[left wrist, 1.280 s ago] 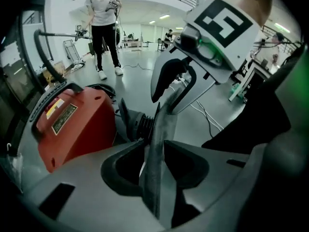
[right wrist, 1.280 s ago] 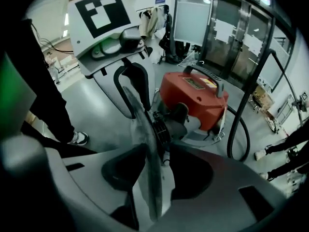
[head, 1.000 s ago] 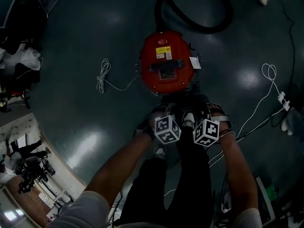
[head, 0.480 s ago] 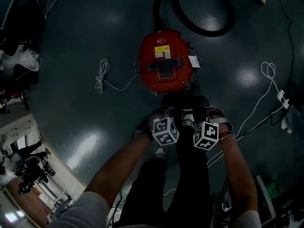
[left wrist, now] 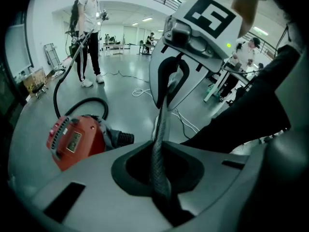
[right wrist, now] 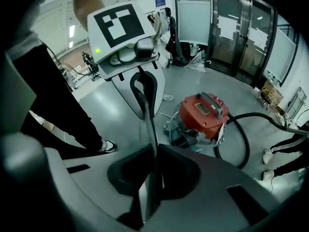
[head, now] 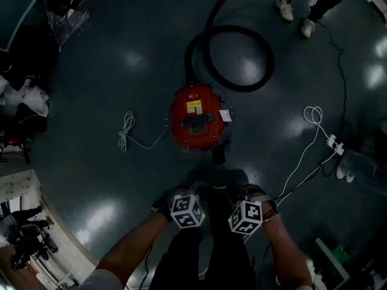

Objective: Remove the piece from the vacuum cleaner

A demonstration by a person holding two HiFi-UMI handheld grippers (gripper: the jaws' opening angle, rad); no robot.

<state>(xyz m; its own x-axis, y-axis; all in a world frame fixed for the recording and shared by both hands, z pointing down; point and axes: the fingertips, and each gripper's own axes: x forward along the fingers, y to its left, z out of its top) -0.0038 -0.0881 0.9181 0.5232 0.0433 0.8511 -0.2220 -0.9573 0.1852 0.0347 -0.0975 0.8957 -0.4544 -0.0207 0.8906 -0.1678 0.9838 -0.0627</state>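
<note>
The red vacuum cleaner (head: 195, 124) lies on the dark floor, with its black hose (head: 230, 56) looped behind it. A black ribbed fitting (head: 217, 153) sticks out of its near end, also seen in the left gripper view (left wrist: 124, 138) and the right gripper view (right wrist: 181, 139). My left gripper (head: 187, 210) and right gripper (head: 245, 216) hang side by side close to my legs, well short of the vacuum. They face each other. The left gripper's (left wrist: 161, 144) jaws are pressed together with nothing in them. The right gripper's (right wrist: 150, 144) jaws are too.
A coiled white cord (head: 127, 132) lies left of the vacuum. A white cable with a power strip (head: 332, 142) runs along the right. A person's feet (head: 296, 11) stand beyond the hose; another shoe (head: 347, 173) is at the right. Clutter lines the left edge.
The vacuum now looks smaller and farther up the view. Both grippers sit lower in the frame, farther from it. The whole hose loop and a bystander's feet have come into view.
</note>
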